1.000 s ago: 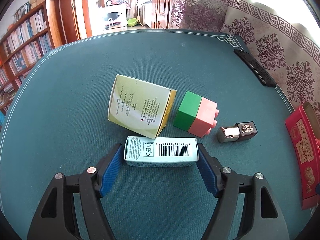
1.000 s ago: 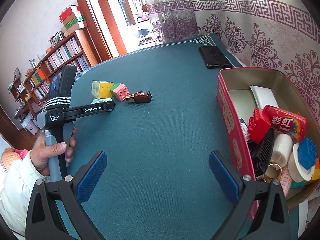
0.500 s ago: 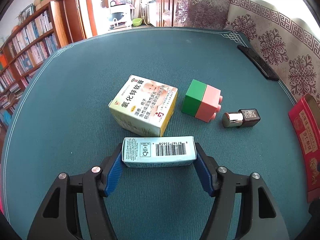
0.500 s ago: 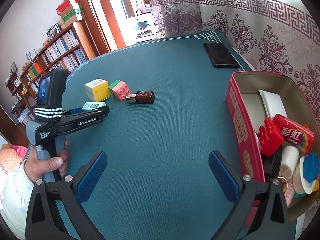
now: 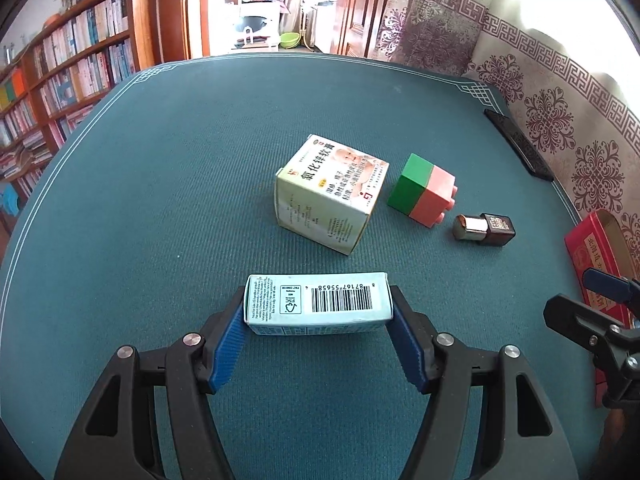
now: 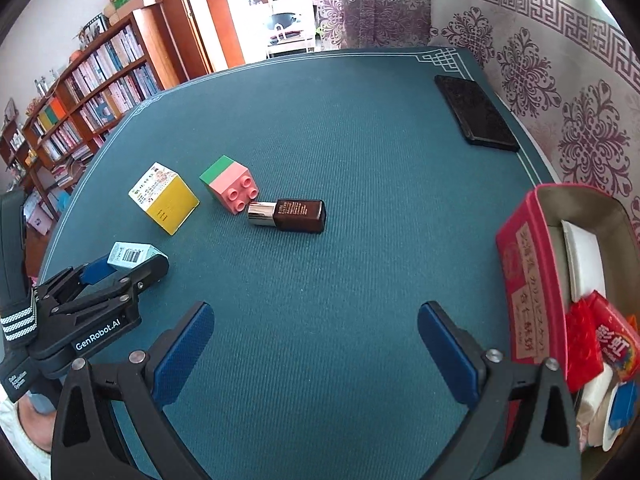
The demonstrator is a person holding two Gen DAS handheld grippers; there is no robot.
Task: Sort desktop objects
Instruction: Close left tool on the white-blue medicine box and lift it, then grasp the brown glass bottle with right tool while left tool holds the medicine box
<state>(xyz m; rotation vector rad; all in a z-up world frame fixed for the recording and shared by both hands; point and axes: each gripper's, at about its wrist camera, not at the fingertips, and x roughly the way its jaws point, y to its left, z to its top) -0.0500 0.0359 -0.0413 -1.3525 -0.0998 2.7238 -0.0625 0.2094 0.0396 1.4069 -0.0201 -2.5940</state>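
Observation:
My left gripper (image 5: 319, 322) is shut on a pale blue barcode box (image 5: 318, 303) and holds it above the green tabletop; the box also shows in the right wrist view (image 6: 132, 256). Beyond it lie a yellow-and-white medicine box (image 5: 330, 194), a green-and-pink toy brick (image 5: 422, 190) and a dark brown bottle with a silver cap (image 5: 484, 229). My right gripper (image 6: 316, 354) is open and empty over bare tabletop, in front of the bottle (image 6: 290, 215). The red sorting box (image 6: 536, 284) stands at the right.
The red box holds several items, among them a red packet (image 6: 614, 344) and a white pad (image 6: 582, 264). A black flat case (image 6: 476, 114) lies at the far right edge. Bookshelves (image 6: 92, 92) stand beyond the table's left side.
My left gripper has lifted and drawn back with the blue box, away from the medicine box. The right gripper has moved forward and left, still open.

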